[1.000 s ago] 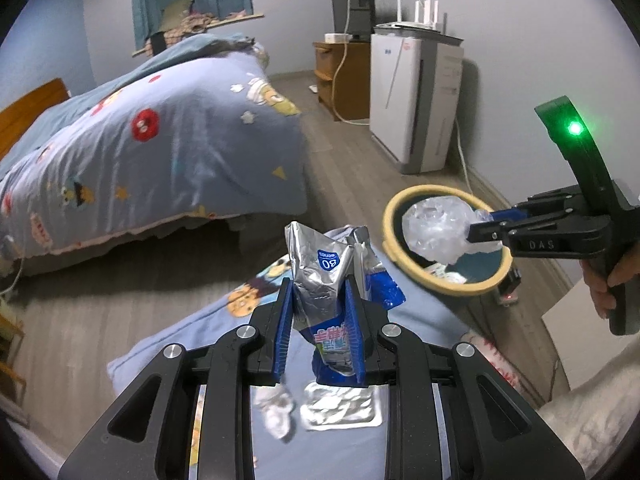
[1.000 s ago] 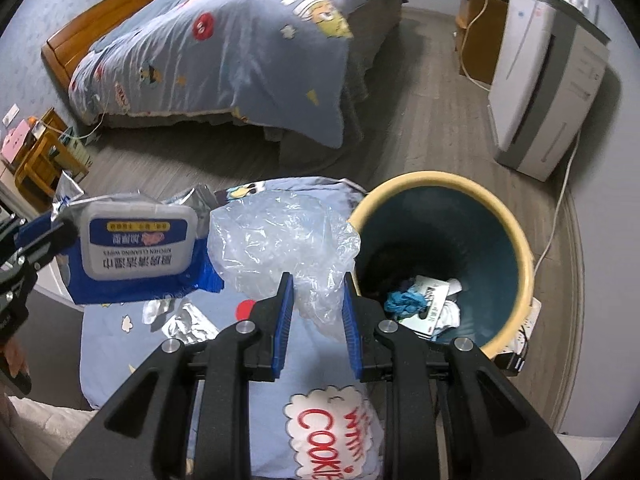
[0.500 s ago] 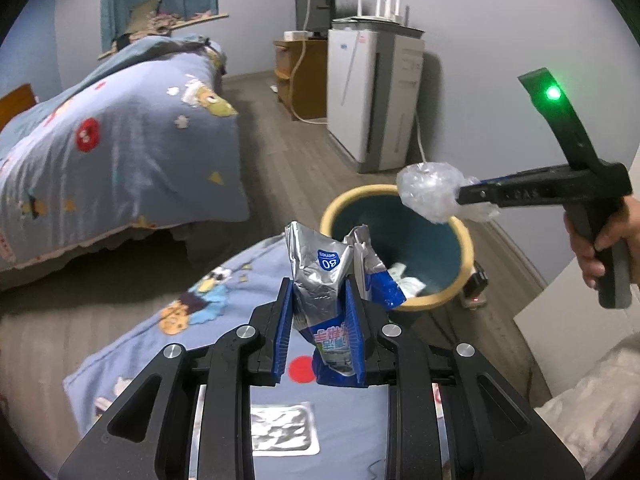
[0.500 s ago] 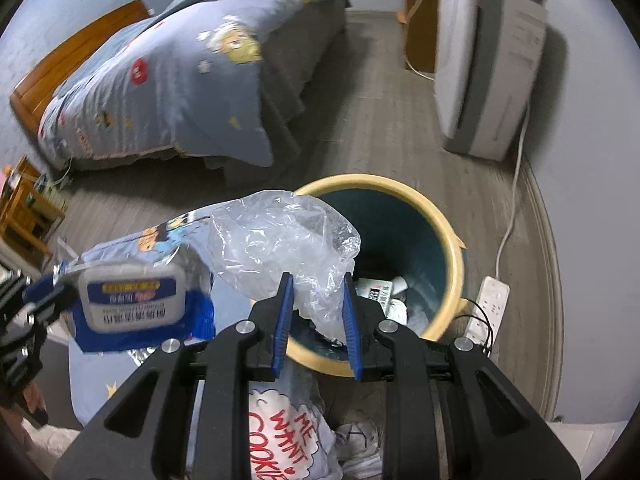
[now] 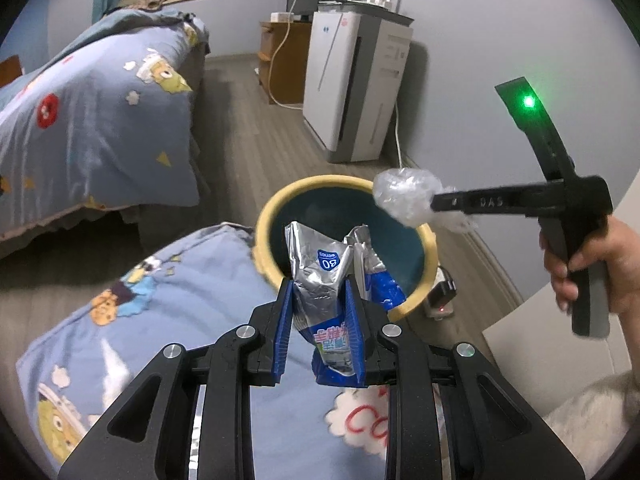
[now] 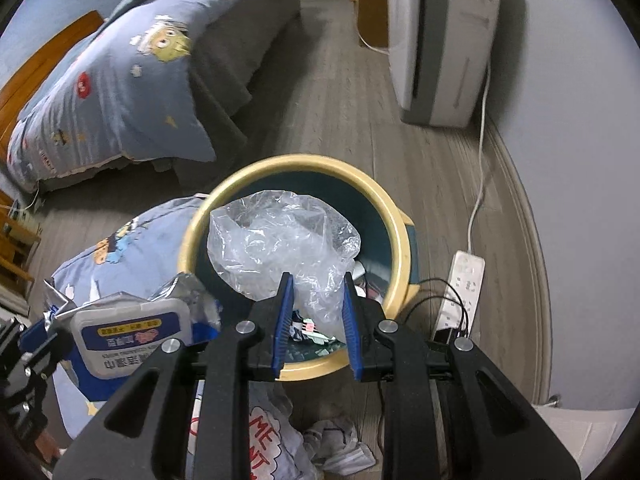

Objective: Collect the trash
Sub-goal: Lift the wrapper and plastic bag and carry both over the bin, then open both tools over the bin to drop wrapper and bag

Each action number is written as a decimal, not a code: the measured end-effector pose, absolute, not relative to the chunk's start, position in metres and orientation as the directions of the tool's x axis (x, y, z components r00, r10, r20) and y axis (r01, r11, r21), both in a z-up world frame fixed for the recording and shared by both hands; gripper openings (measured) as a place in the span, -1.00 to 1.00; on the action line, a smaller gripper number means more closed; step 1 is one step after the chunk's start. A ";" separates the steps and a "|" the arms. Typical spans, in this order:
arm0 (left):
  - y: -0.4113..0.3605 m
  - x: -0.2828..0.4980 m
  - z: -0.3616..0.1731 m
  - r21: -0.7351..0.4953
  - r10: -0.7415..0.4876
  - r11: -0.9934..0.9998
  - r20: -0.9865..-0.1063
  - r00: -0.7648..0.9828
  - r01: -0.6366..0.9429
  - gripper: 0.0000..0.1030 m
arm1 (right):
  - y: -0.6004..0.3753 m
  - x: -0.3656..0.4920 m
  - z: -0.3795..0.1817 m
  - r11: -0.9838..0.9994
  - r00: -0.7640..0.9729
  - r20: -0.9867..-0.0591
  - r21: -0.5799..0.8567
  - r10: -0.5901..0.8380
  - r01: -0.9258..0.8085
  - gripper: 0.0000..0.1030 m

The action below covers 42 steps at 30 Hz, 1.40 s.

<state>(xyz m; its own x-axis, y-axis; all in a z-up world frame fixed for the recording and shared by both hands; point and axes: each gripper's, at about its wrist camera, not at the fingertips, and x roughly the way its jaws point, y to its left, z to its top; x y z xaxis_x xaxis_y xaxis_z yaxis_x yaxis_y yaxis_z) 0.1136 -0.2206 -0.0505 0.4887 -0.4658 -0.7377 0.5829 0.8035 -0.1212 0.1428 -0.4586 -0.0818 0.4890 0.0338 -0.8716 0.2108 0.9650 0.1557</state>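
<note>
Bedroom floor, yellow-rimmed bin [image 6: 400, 216] beside a quilt [image 5: 168, 300]. Right gripper [image 6: 316, 312] has its fingers pinched on a clear bag [image 6: 280, 240] right over the bin; left gripper [image 5: 320, 328] clamps a wipes pack [image 5: 324, 280] near the rim. I'd center each, then release.

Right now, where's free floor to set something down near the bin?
Free: wood floor between the bed and the white appliance, beyond the bin. Crowded: bin's right, power strip and cables; bin's left, the patterned cushion; in front of the bin, crumpled paper.
</note>
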 end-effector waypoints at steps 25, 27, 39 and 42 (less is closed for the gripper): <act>-0.301 0.182 -0.113 0.011 -0.331 0.838 -0.784 0.525 0.545 -0.05 | -0.470 0.173 -0.113 0.931 0.512 -0.859 0.208 0.027 0.300 0.01; -0.300 0.182 -0.114 0.008 -0.336 0.837 -0.781 0.526 0.547 0.04 | -0.471 0.174 -0.116 0.932 0.501 -0.865 0.204 0.027 0.300 0.04; -0.284 0.169 -0.115 0.075 -0.275 0.854 -0.775 0.568 0.515 0.85 | -0.472 0.165 -0.109 0.932 0.491 -0.871 0.160 -0.021 0.324 0.88; -0.276 0.162 -0.109 0.077 -0.272 0.856 -0.773 0.573 0.511 0.86 | -0.471 0.162 -0.104 0.935 0.484 -0.874 0.143 -0.034 0.324 0.89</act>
<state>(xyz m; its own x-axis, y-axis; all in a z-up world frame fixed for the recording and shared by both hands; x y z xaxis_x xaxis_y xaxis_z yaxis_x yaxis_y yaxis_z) 0.1624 -0.2761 -0.1086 0.5730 -0.2724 -0.7730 0.5113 0.8559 0.0773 0.1620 -0.4705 -0.1042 0.4844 -0.0340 -0.8742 0.3241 0.9351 0.1433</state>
